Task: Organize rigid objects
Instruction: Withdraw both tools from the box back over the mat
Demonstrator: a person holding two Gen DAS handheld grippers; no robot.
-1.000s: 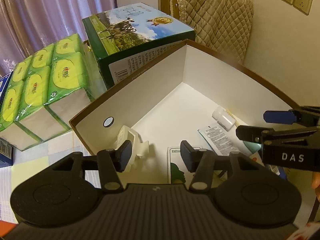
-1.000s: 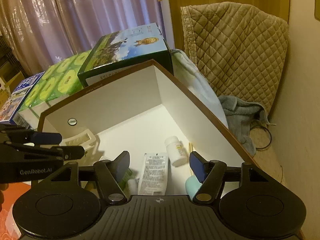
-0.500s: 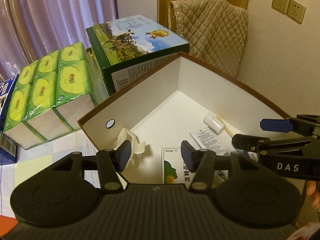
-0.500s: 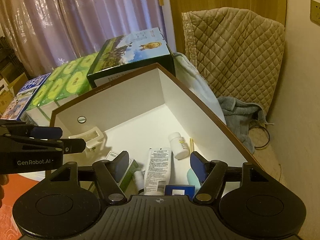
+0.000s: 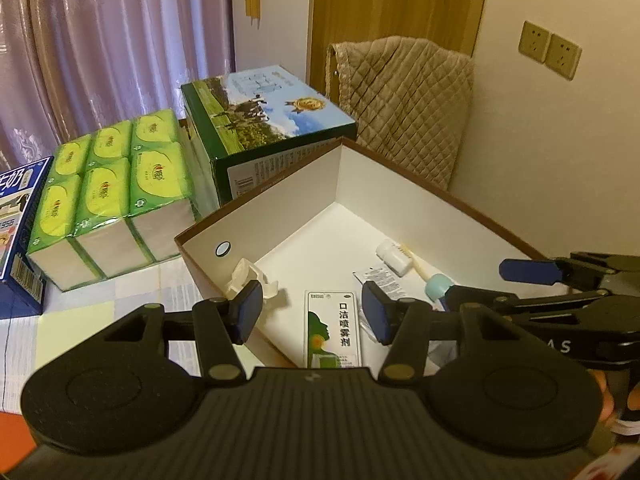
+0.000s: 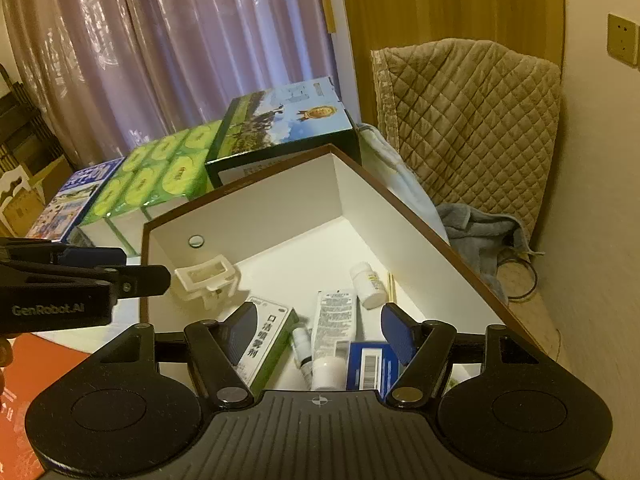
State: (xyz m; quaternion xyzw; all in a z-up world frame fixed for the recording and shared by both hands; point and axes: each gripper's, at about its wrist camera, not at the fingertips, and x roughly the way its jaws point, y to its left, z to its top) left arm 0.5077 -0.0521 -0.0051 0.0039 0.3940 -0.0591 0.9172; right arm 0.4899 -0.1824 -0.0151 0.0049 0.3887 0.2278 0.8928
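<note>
Both grippers have drawn up and back from the box since a second ago, so more of its floor and more of the room now show past the fingers. The left gripper (image 5: 312, 312) hangs over the near edge of the box (image 5: 400, 168) with its jaws apart and nothing between the pads. The right gripper (image 6: 320, 330) stands the same way, released and empty, above the near right part of the box.

Under them, the goods already lie inside the white-walled box. A green-and-white spray carton (image 5: 333, 330) lies flat near the front. A white plastic holder (image 6: 206, 276) sits against the left wall. Beside the carton lie a small dropper bottle (image 6: 303, 350), a white tube (image 6: 332, 334) and a blue carton (image 6: 370, 364). Further in, a small white pill bottle (image 6: 366, 284) lies on its side, with a thin stick just beside it. A toothbrush with a pale blue head (image 5: 436, 285) lies near the right wall in the left view.

Outside the box stand a milk carton case (image 5: 264, 120) and a pack of green tissue bundles (image 5: 112, 192), well apart from the grippers.

Judging by this, the gathering looks largely done: the small hard things are in the box and both tools are free. Whether anything remains to be picked up on the near table I cannot tell, since the gripper bodies hide it. The items lie loosely and could yet be straightened.
</note>
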